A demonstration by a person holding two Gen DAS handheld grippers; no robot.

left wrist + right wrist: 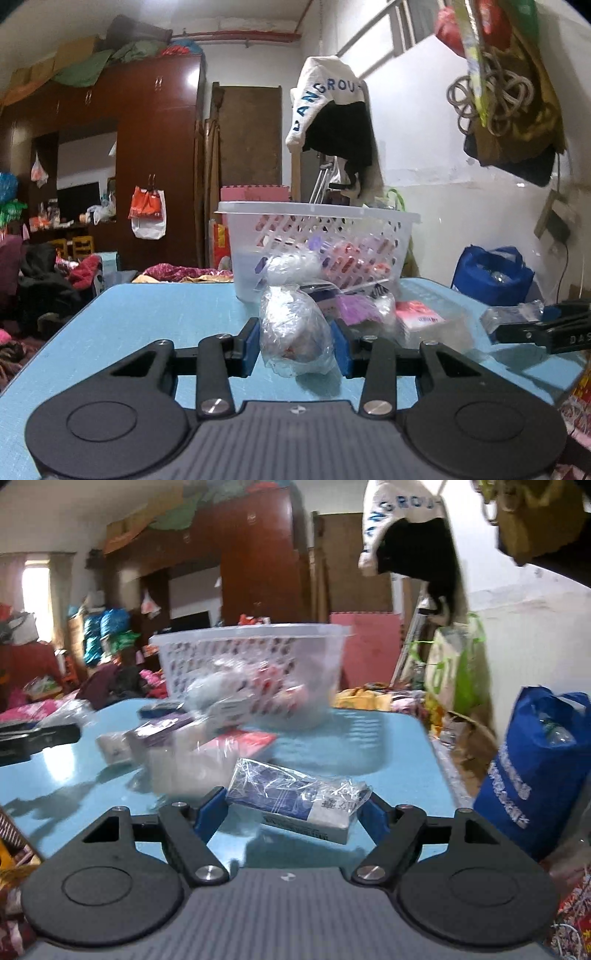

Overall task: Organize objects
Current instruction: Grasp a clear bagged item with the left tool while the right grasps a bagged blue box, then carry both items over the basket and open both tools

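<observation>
1. Worktop [147,306]: pale blue, carrying everything below. White basket [317,236] stands at its far edge; taken as landmark.
2. Basket: perforated walls, several wrapped packets already inside. Loose packets lie heaped on the worktop just in front of it, on the near side.
3. Right hand-held gripper [291,812]: jaws fairly wide, closed on a flat blue-and-white box [295,805] in clear wrap. Box sits crosswise between the blue pads, its long axis running pad to pad, slightly tilted. Basket lies ahead and a little left of it, beyond the heap.
4. Left hand-held gripper [295,347]: jaws narrow, pads pressing both sides of a crinkled clear-plastic bundle [295,328]. Bundle stands upright, long axis vertical, its top rising above the pads. Basket lies straight ahead, past the heap.
5. Judgement: both loads appear bound for the basket. Left looks the nearer and squarely lined up; either must clear the rim before letting go.
</observation>
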